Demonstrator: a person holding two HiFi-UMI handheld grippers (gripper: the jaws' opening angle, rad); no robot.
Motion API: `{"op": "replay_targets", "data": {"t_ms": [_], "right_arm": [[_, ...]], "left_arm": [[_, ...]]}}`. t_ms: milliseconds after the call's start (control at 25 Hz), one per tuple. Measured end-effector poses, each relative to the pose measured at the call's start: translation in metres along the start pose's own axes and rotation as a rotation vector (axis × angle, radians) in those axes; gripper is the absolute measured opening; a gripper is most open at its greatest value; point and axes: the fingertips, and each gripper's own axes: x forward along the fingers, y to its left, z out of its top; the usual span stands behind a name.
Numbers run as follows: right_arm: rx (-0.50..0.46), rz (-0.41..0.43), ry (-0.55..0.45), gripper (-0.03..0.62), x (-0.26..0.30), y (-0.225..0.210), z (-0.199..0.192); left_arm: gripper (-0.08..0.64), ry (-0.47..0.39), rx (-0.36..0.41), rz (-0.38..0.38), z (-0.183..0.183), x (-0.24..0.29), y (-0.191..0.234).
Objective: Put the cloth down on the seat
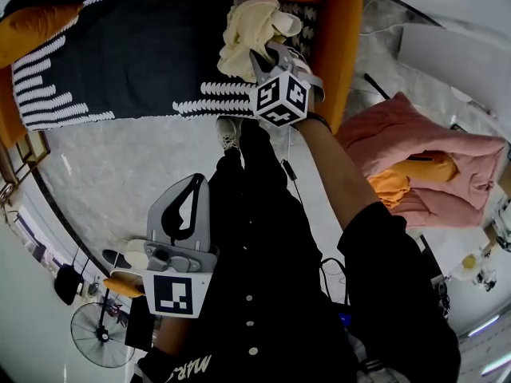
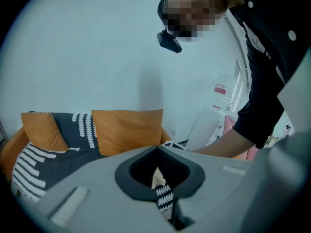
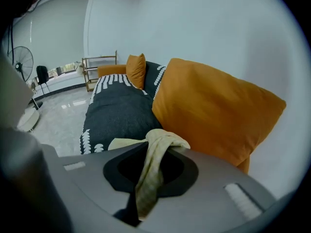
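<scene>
Right gripper [image 1: 261, 61] pinches cream cloth [image 1: 246, 24] at sofa seat [image 1: 144, 62], 12 o'clock. Left gripper [image 1: 192, 183], 7 o'clock, jaws pressed together, empty.

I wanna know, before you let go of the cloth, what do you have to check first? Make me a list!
1. Cloth pinched in the right gripper: ok, the jaws are closed on it.
2. Cloth over the seat, not the floor: ok.
3. Cloth already resting on the seat: cannot tell.
4. Cushion behind the drop spot, not under it: ok.
5. Left gripper empty, shut and held back from the sofa: ok.
</scene>
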Motion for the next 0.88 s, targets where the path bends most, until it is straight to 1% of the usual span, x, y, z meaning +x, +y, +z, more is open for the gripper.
{"op": "replay_targets", "data": {"t_ms": [80, 120, 200, 280, 360, 480, 600, 760, 800, 880], "right_arm": [[0.015, 0.014, -0.01, 0.078, 0.001, 0.0, 0.002], [0.028, 0.024, -0.009, 0.102, 0.002, 0.0, 0.001], [0.064, 0.053, 0.014, 0.215, 0.004, 0.0, -0.003], [0.104, 0.086, 0.052, 0.311, 0.004, 0.001, -0.011], [0.133, 0.105, 0.093, 0.355, 0.002, 0.001, -0.021], [0.166, 0.094, 0.14, 0.398, -0.009, -0.004, -0.035], [0.211, 0.07, 0.131, 0.407, -0.027, -0.012, -0.04], [0.253, 0.035, 0.056, 0.401, -0.055, -0.024, -0.028], [0.264, 0.033, 0.031, 0.392, -0.061, -0.025, -0.022], [0.277, 0.034, -0.01, 0.346, -0.074, -0.024, -0.011]], "left_arm": [[0.0, -0.003, -0.003, 0.002, 0.002, 0.003, 0.001], [0.0, -0.005, -0.003, 0.002, 0.003, 0.004, 0.001], [0.0, -0.007, 0.0, -0.003, 0.005, 0.006, -0.001], [0.0, -0.008, 0.002, -0.008, 0.007, 0.008, -0.001], [0.0, -0.011, 0.002, -0.009, 0.009, 0.008, -0.001], [0.0, -0.021, 0.01, -0.015, 0.014, 0.006, -0.001], [0.0, -0.037, 0.021, -0.019, 0.021, 0.003, -0.002], [0.0, -0.067, 0.039, -0.032, 0.031, 0.0, -0.004], [0.0, -0.076, 0.045, -0.035, 0.033, 0.0, -0.004], [0.0, -0.091, 0.055, -0.04, 0.039, -0.003, -0.005]]}}
